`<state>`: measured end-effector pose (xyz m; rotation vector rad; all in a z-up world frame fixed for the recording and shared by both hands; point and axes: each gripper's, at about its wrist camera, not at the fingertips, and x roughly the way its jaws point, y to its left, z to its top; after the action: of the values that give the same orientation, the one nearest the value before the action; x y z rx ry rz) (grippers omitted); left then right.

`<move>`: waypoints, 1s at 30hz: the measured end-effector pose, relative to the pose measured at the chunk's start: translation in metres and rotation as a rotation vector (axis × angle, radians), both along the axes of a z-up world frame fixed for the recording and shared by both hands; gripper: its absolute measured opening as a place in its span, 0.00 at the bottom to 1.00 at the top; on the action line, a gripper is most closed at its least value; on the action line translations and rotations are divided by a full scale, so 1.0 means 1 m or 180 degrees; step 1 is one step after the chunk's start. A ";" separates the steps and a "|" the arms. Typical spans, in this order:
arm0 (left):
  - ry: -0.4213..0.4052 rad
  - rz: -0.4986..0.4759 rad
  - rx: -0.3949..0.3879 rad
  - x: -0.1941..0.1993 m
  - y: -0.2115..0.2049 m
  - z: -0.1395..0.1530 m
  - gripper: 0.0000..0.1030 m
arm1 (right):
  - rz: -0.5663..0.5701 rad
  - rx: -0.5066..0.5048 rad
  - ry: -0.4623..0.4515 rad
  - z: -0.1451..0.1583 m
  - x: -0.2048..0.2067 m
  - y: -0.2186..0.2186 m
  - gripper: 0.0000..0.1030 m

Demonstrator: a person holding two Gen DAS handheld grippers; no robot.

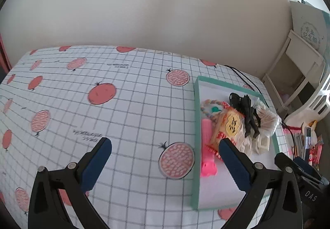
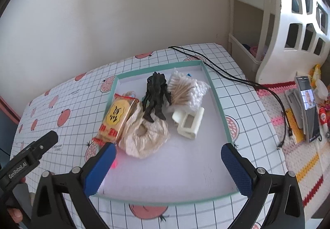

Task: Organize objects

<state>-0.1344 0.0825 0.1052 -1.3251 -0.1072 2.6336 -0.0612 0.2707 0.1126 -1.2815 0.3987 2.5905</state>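
Left to right. The left gripper [image 1: 165, 147] hovers above the desk [image 1: 127, 105], which is covered in a grid-and-fruit patterned cloth; its fingers are spread wide apart and hold nothing, the right-hand finger overlapping the near-left part of the tray in the left wrist view. No loose object lies on the cloth to its left. Next comes the shallow teal-rimmed tray [image 2: 216, 105], where the task's things are gathered in the far half: a pink toy [image 1: 207, 152] along the left wall, a beaded bracelet [image 1: 208, 108] beyond it, a yellow-and-red snack packet [image 2: 117, 118], a crumpled beige cloth ring [image 2: 144, 136] touching the packet, a black figurine [image 2: 155, 94] lying partly on that ring, a bag of cotton swabs [image 2: 185, 90] just right of the figurine, and a white plastic clip [image 2: 188, 123] in front of the bag. The right gripper [image 2: 169, 156] is poised over the bare near half of the tray, fingers likewise apart and empty. Farther right, off the desk, stand a white shelf unit [image 2: 288, 12] and a phone [image 2: 307, 101] on a crocheted mat.

Judgement: the collecting step appears largely finished, since everything visible sits inside the tray. The next move, if any, calls for tidying the overlapping pile, lowering an open gripper onto a single item without dragging its neighbours.
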 end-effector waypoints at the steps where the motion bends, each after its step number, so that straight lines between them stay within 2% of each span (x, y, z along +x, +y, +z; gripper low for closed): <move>1: -0.0007 0.0002 -0.0008 0.005 -0.003 0.001 1.00 | 0.0005 0.0010 0.0004 0.002 0.004 -0.002 1.00; 9: -0.0092 -0.0024 -0.0186 0.036 -0.016 -0.002 1.00 | 0.0068 0.0002 0.0004 0.004 0.035 -0.015 1.00; 13: -0.0137 -0.0063 -0.0099 0.050 -0.021 -0.003 1.00 | 0.0060 -0.0027 -0.0031 0.000 0.049 -0.019 1.00; 17: -0.0110 -0.0109 -0.0160 0.068 -0.022 -0.005 1.00 | 0.0111 0.0087 -0.0043 -0.004 0.061 -0.027 1.00; 22: -0.0089 -0.0075 -0.0219 0.088 -0.028 -0.015 1.00 | 0.0208 0.0227 -0.0058 -0.012 0.079 -0.040 1.00; 27: -0.0182 -0.0022 -0.0248 0.103 -0.040 -0.031 1.00 | 0.0244 0.0234 -0.0090 -0.024 0.091 -0.049 1.00; 30: -0.0240 -0.0026 -0.0283 0.109 -0.044 -0.045 1.00 | 0.0236 0.0204 -0.0206 -0.038 0.095 -0.054 1.00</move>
<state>-0.0254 0.0387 0.0598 -1.4502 0.0047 2.6099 0.0334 0.2171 0.0748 -1.3792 0.2591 2.5912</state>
